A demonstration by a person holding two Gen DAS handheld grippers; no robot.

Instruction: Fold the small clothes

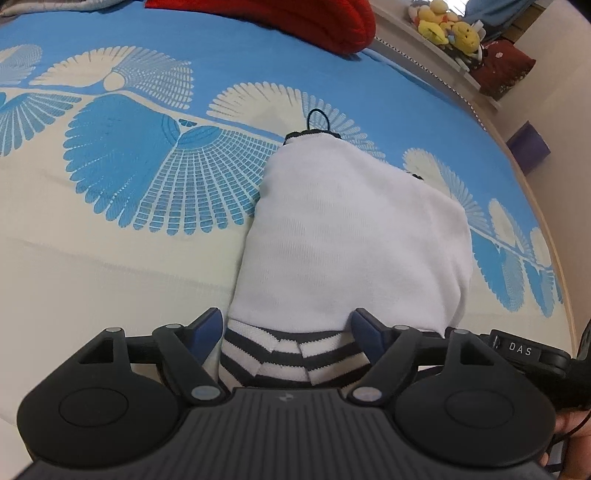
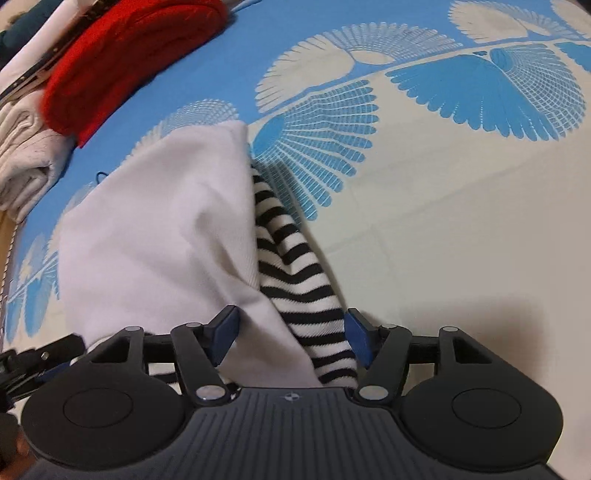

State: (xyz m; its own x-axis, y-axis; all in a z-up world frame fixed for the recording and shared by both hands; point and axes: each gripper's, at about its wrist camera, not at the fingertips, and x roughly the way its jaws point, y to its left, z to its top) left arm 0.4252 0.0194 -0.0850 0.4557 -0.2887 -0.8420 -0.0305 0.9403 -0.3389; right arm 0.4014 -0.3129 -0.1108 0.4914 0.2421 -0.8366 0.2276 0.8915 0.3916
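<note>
A small white garment [image 1: 351,236] with a black-and-white striped part [image 1: 291,354] lies folded over on the blue and cream bed sheet [image 1: 110,258]. My left gripper [image 1: 287,330] stands open at its near edge, the striped cloth lying between the blue pads without being pinched. In the right wrist view the same white garment [image 2: 159,229] lies left of centre, with its striped sleeve [image 2: 291,266] running down its right side. My right gripper [image 2: 291,334] is open, straddling the near end of the sleeve and the white fold. A thin black loop [image 1: 317,118] sticks out at the garment's far end.
A red knitted piece [image 2: 122,62] and a stack of folded cream clothes [image 2: 26,158] lie at the bed's far side. Plush toys [image 1: 447,26] sit on a ledge beyond the bed, and a purple box [image 1: 528,147] stands on the floor by the bed's edge.
</note>
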